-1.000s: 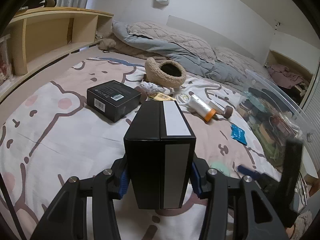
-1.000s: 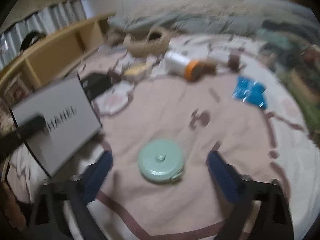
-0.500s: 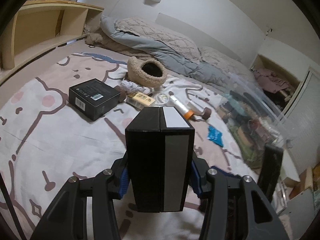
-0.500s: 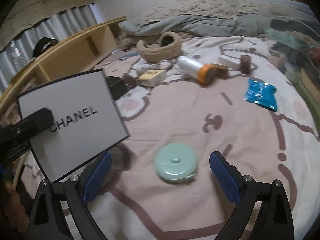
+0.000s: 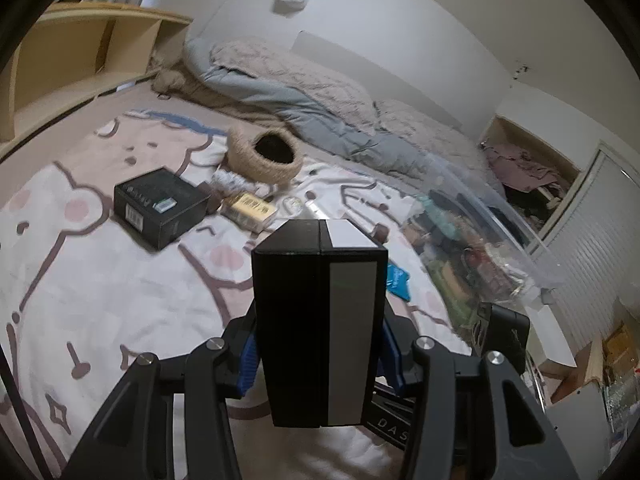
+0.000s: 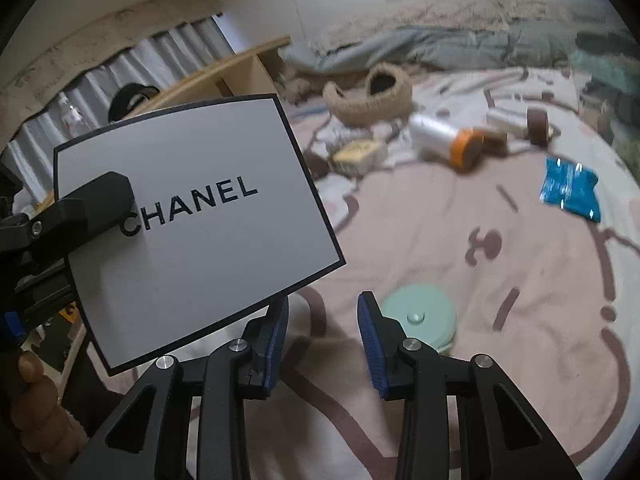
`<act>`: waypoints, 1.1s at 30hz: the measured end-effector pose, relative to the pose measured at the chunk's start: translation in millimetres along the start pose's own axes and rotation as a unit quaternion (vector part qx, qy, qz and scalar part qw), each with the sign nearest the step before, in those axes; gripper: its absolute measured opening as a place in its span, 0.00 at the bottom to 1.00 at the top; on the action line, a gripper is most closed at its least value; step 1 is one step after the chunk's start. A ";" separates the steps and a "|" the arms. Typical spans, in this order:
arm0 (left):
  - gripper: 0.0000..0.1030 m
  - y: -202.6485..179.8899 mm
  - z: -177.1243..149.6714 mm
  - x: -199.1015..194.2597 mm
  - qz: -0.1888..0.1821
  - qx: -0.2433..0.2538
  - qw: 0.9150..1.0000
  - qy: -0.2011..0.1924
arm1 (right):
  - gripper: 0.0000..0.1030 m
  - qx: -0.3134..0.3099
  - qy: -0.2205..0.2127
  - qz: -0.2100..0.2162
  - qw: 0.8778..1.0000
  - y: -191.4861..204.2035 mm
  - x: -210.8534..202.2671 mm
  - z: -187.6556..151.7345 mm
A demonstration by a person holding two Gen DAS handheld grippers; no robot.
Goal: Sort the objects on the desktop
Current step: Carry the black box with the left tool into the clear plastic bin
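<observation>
Left gripper (image 5: 320, 354): its blue pads are clamped on the flanks of a tall black-and-white cardboard box (image 5: 320, 320), held upright and clear of the bedspread.
Same box, right view: its white printed face (image 6: 192, 216) fills the space left of the right jaws, with a left finger (image 6: 94, 200) laid across the lettering.
Right gripper (image 6: 322, 340): the jaws are closing, with nothing between the pads; only the pink patterned bedspread (image 6: 500, 380) shows in the gap.
Key relation: a round mint-green tape-measure case (image 6: 418, 318) lies flat just ahead of the right pad and right of the gap, so it sits outside the closing jaws. It is round, with no long axis to line up on.
Nearer hand: the right, by my reading; the left is occupied.
Next move, as I judge it: reopen, shift right and forward, then straddle the case.
Farther ahead of the jaws: a blue foil packet (image 6: 570, 188), a white bottle with an orange cap (image 6: 444, 140), a woven straw basket (image 6: 370, 96).
Right of the left jaws: a clear plastic bin (image 5: 480, 240), already full of items.
</observation>
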State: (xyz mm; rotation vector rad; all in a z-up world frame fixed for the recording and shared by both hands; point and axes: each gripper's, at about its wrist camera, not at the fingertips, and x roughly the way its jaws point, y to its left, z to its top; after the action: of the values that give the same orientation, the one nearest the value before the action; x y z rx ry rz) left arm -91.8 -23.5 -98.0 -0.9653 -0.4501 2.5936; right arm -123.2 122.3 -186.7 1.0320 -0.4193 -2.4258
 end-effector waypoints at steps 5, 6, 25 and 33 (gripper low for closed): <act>0.48 -24.0 13.5 -14.1 -0.002 0.036 0.999 -0.011 | 0.37 -0.020 -0.046 0.004 0.999 6.4 -25.5 9.6; 0.48 -30.5 16.4 -16.2 0.000 0.046 0.999 -0.012 | 0.37 -0.019 -0.050 0.006 0.999 6.4 -29.4 11.3; 0.48 -172.8 50.2 -6.2 -0.095 0.138 0.986 -0.026 | 0.37 -0.018 -0.116 -0.114 0.987 -49.0 -155.4 60.2; 0.48 -250.5 58.2 18.3 -0.146 0.162 0.976 -0.014 | 0.21 -0.024 -0.149 -0.185 0.971 -91.0 -208.9 78.0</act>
State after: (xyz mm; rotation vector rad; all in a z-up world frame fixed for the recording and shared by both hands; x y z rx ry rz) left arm -94.0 197.7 34.4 -0.6935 -0.1525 2.3198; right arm -80.8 316.8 -51.1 0.7787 -0.2815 -2.9259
